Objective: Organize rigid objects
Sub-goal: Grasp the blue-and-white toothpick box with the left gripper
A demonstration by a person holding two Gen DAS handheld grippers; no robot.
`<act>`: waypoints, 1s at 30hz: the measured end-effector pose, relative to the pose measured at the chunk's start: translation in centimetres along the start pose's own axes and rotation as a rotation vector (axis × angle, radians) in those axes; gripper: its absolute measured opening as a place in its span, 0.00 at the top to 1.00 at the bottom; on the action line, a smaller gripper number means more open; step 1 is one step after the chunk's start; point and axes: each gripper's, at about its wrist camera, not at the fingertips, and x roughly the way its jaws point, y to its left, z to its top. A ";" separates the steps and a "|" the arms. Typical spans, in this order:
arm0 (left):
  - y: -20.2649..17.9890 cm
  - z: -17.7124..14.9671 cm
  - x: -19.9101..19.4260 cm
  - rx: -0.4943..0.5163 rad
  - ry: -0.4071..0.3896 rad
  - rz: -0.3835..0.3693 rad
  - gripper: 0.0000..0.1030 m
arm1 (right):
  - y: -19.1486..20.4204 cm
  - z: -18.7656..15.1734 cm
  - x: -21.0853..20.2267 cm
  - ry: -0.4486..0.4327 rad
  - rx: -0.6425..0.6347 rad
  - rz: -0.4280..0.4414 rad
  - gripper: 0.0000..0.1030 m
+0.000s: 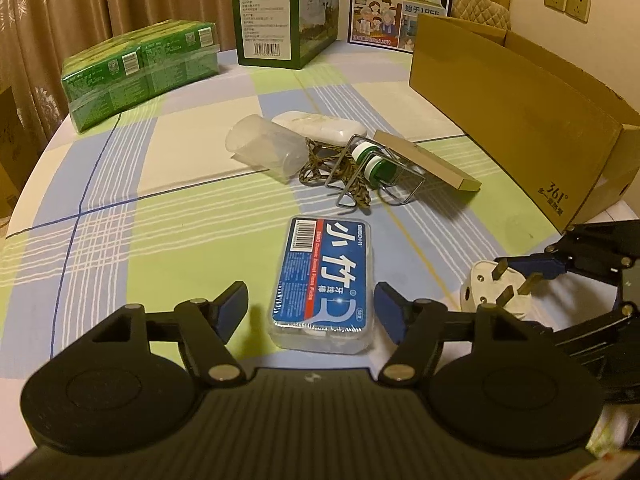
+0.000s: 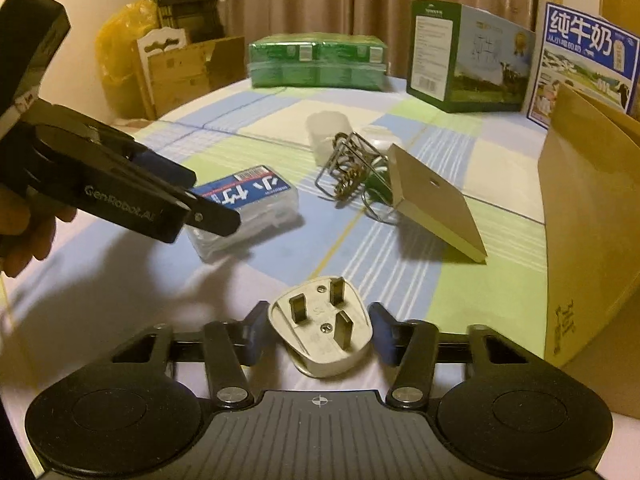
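The left claw [image 1: 312, 312] is straddling the floss box [image 1: 323, 284], open; the right claw [image 2: 318, 330] is bracketing the plug [image 2: 320, 326], seemingly ungripped. Either could be skidding off if pinched off-center.

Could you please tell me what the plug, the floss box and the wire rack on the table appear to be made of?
The plug looks like glossy white plastic with dull brass-coloured metal pins and two screws. The floss box seems clear hard plastic, since its rim is see-through around a printed blue label. The wire rack looks like bare shiny steel wire, thin and bent into loops, though a plated finish cannot be ruled out.
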 end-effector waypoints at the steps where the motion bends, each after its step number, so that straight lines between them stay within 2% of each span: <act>1: 0.0 0.0 0.1 0.003 0.001 0.001 0.36 | 0.0 -0.1 0.0 -0.001 0.002 0.000 0.53; 11: -1.3 0.6 1.8 0.089 -0.004 0.034 0.37 | -0.9 -0.1 -0.6 0.006 0.074 -0.070 0.53; 12: -1.4 0.5 1.9 0.099 0.001 0.035 0.39 | -1.0 -0.2 -0.7 0.006 0.078 -0.075 0.53; 13: -1.5 0.5 2.0 0.107 0.005 0.039 0.46 | -1.1 -0.2 -0.7 0.008 0.084 -0.082 0.53; 15: -1.7 0.3 2.0 0.110 0.006 0.039 0.49 | -1.3 -0.2 -0.8 0.010 0.096 -0.093 0.53; 18: -1.5 0.2 1.8 0.078 0.013 0.034 0.49 | -1.5 -0.2 -1.1 0.016 0.106 -0.108 0.53; 23: -0.8 0.3 1.1 -0.047 0.043 0.008 0.50 | -1.8 -0.1 -2.1 0.016 0.134 -0.130 0.53; 30: -2.1 0.4 -0.9 -0.061 0.036 0.037 0.50 | -1.8 0.1 -4.8 0.000 0.161 -0.156 0.53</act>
